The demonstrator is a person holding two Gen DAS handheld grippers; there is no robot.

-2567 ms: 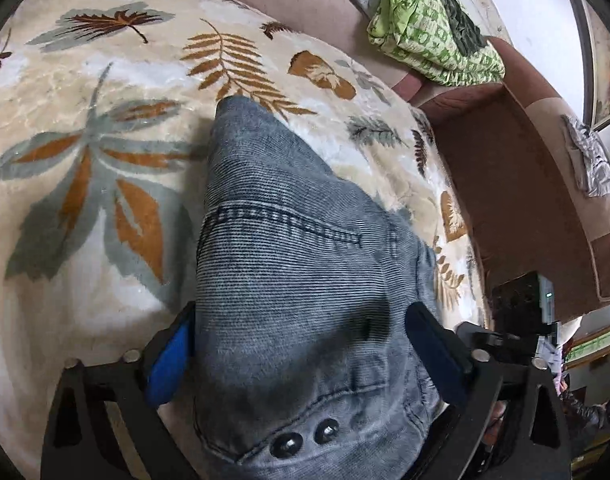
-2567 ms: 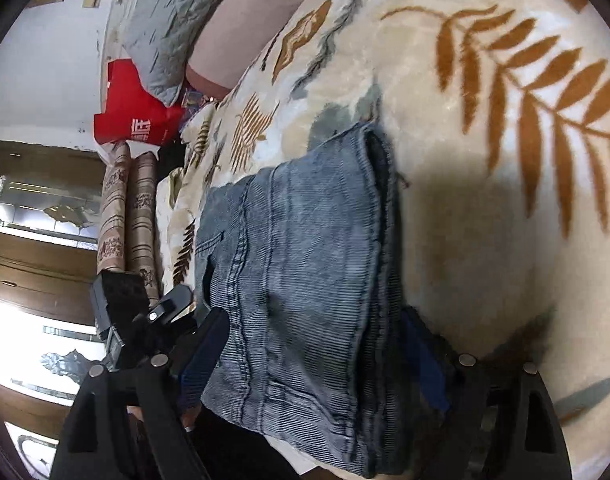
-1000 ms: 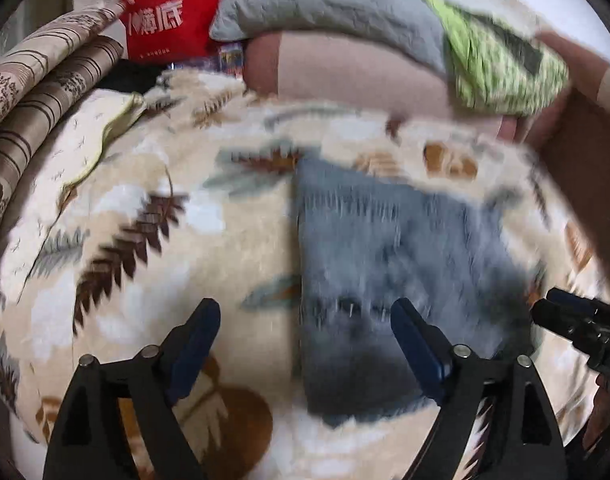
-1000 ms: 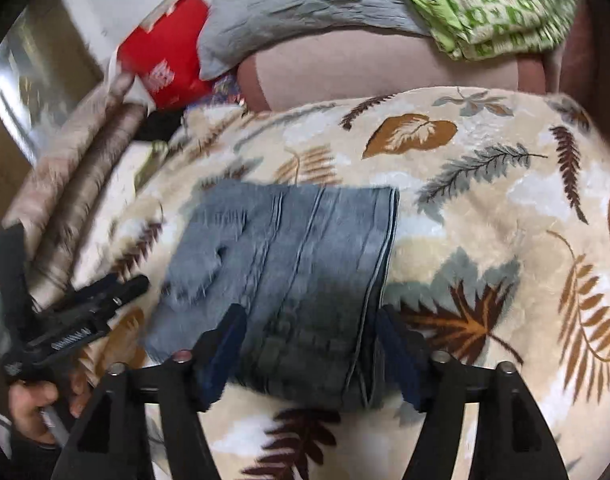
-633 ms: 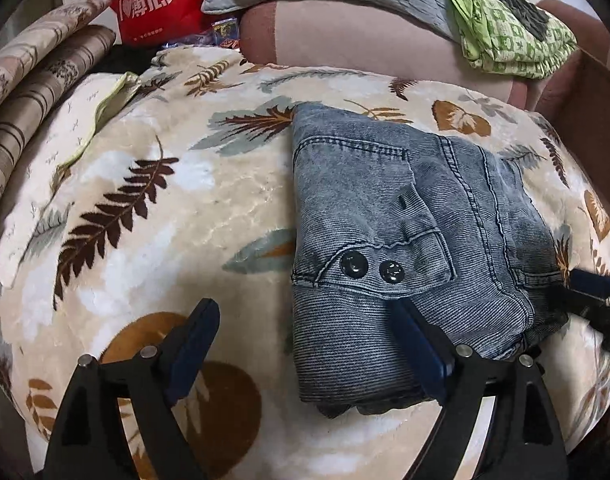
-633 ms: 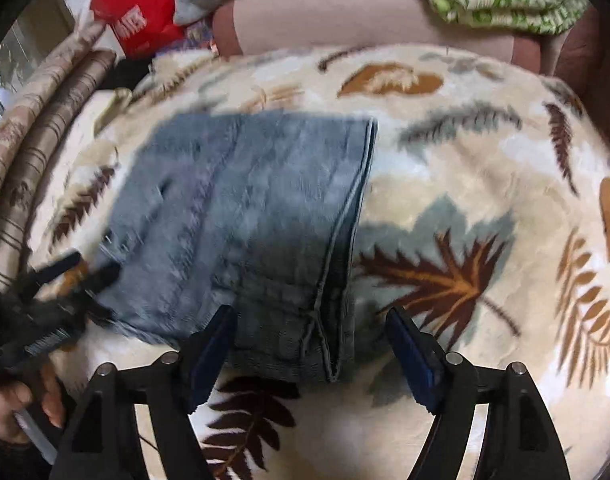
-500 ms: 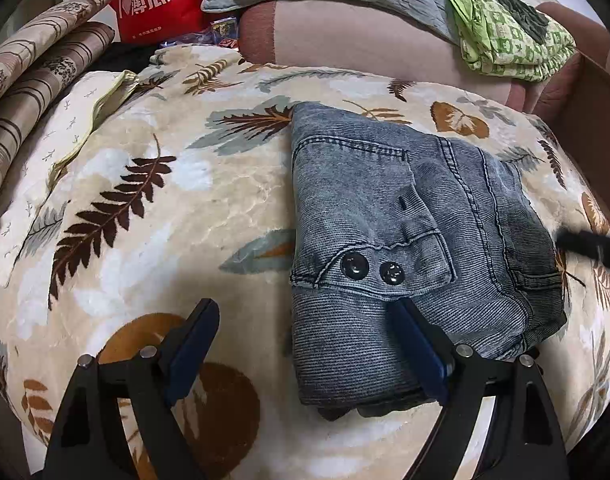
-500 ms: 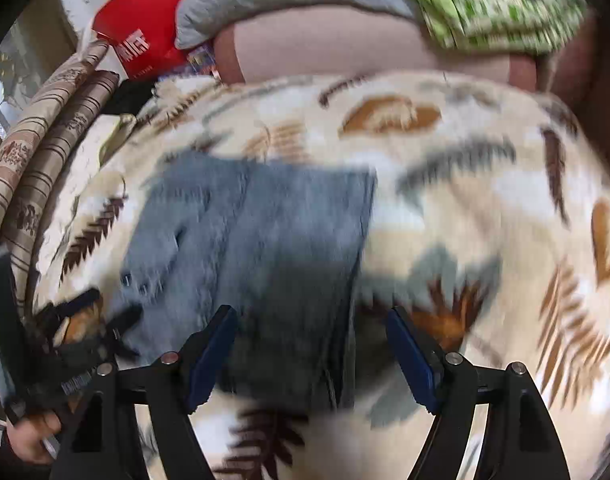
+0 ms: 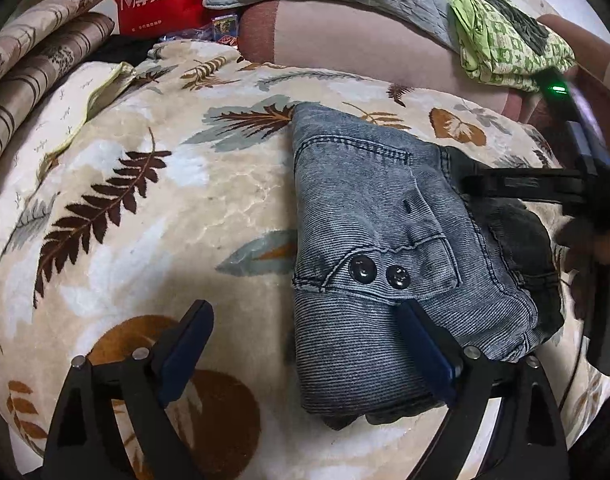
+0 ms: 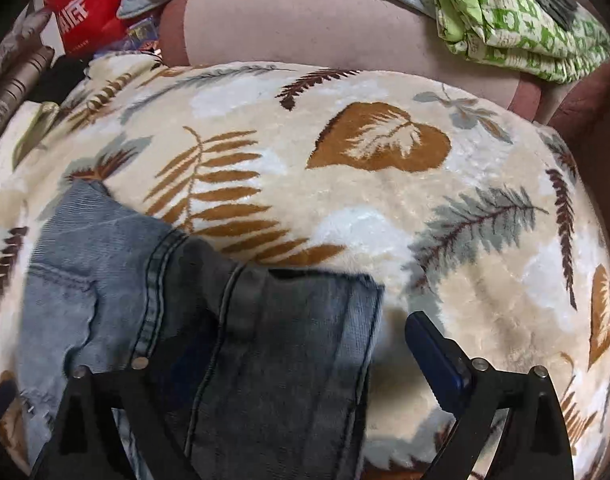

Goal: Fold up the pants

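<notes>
On blanket (image 9: 233, 208), folded jeans (image 9: 385, 232) at 3 o'clock, left gripper (image 9: 305, 344) spread wide, right gripper (image 10: 289, 360) likewise, holding nothing.

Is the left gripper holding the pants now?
No. The left gripper is open, and the folded pants lie free on the blanket, held by neither finger.

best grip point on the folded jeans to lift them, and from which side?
Grip the folded jeans at the thick rounded fold edge nearest the left gripper, coming in low from the near side; it bulges off the blanket, probably letting open jaws straddle every layer.
</notes>
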